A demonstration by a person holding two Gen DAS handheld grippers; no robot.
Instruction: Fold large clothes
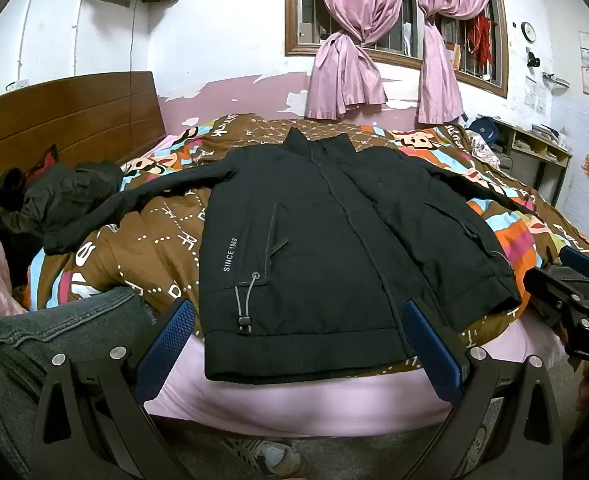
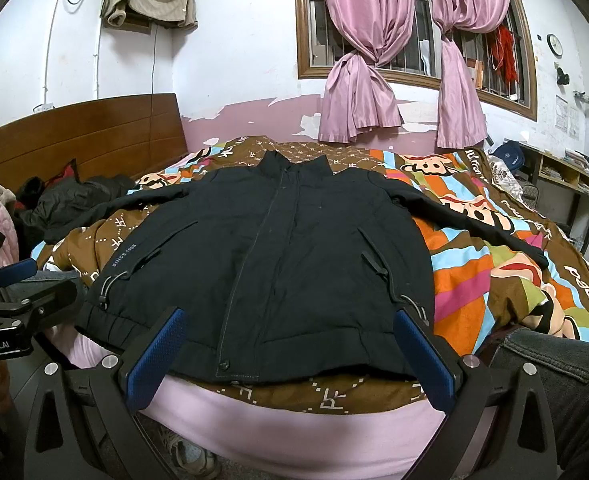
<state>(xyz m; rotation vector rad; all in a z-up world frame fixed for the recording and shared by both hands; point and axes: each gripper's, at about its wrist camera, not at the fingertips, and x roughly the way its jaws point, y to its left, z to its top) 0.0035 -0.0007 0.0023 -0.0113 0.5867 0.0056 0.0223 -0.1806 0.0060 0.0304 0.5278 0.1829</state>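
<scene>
While both grippers hover at the foot of the bed [image 1: 294,404], a black jacket [image 1: 334,264] lies spread front-up on the brown cartoon-print quilt [image 1: 142,248], zipped, collar toward the window [image 1: 394,12], sleeves stretched out to either side. Its hem reaches the quilt's near edge, above the pink sheet. The left gripper [image 1: 298,356] has its jaws released wide, blue pads framing the hem without touching it. The right gripper [image 2: 290,360] is likewise spread apart and grasps nothing. A dark heap of clothing [image 1: 54,196] sits by the wooden headboard [image 1: 74,116].
</scene>
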